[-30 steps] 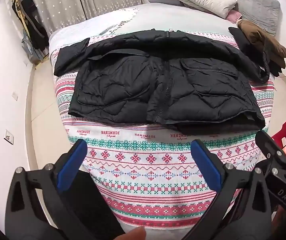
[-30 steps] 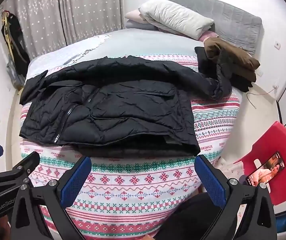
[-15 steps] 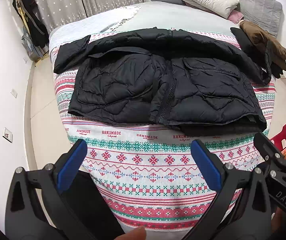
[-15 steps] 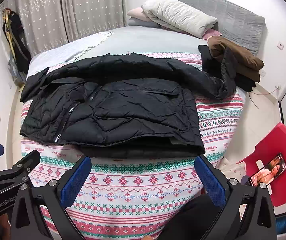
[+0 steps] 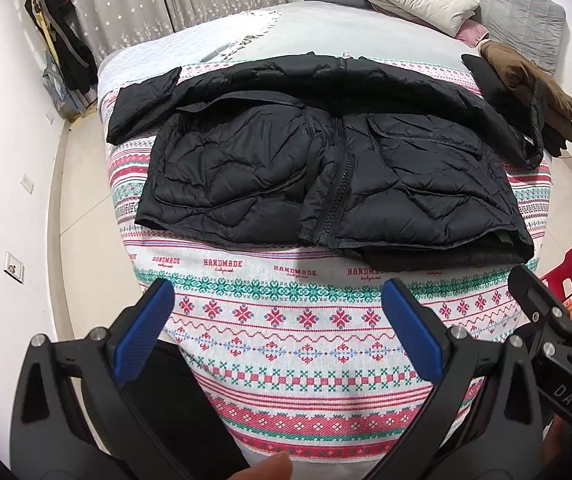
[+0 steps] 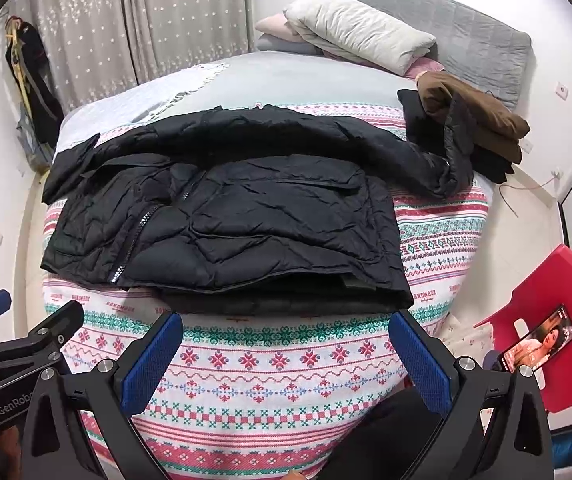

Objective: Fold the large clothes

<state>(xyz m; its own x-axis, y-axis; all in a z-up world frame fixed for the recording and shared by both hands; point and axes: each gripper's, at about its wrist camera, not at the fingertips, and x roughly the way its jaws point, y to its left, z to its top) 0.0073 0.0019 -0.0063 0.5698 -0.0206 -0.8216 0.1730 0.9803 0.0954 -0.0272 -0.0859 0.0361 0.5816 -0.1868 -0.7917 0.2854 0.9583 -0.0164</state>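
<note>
The black quilted puffer jacket (image 5: 326, 176) is being kept out ahead of both grippers, on the patterned blanket (image 5: 286, 344) covering the near end of the bed, with a wide strip of bare blanket sitting between its hem and the blue fingertips. The left gripper (image 5: 278, 320) is being held with its jaws spread wide, nothing between them, and same deal for the right gripper (image 6: 286, 348): spread apart, nothing being pinched. Both are being hovered over the blanket's near edge, clear of the jacket.

Jacket-wise, it's being shown already folded over on itself, so the lower front panels with the zipper (image 5: 338, 184) are lying on top and a darker layer is peeking out under the near right corner. The fabric is looking pretty crinkled and puffy. A flap pocket (image 5: 422, 136) is being seen on the right panel.

The long axis is being run left to right across the bed, sleeves stretched out along the far edge. The left sleeve (image 5: 142, 108) is pointing toward the wall side, and the right sleeve (image 6: 446, 160) is being bent up against a pile of brown and black clothes (image 6: 482, 120). The zipper line is running roughly toward the grippers. Pillows (image 6: 358, 36) are being piled at the headboard, and a red chair (image 6: 562, 320) with a phone (image 6: 538, 340) on it is sitting off to the right.
</note>
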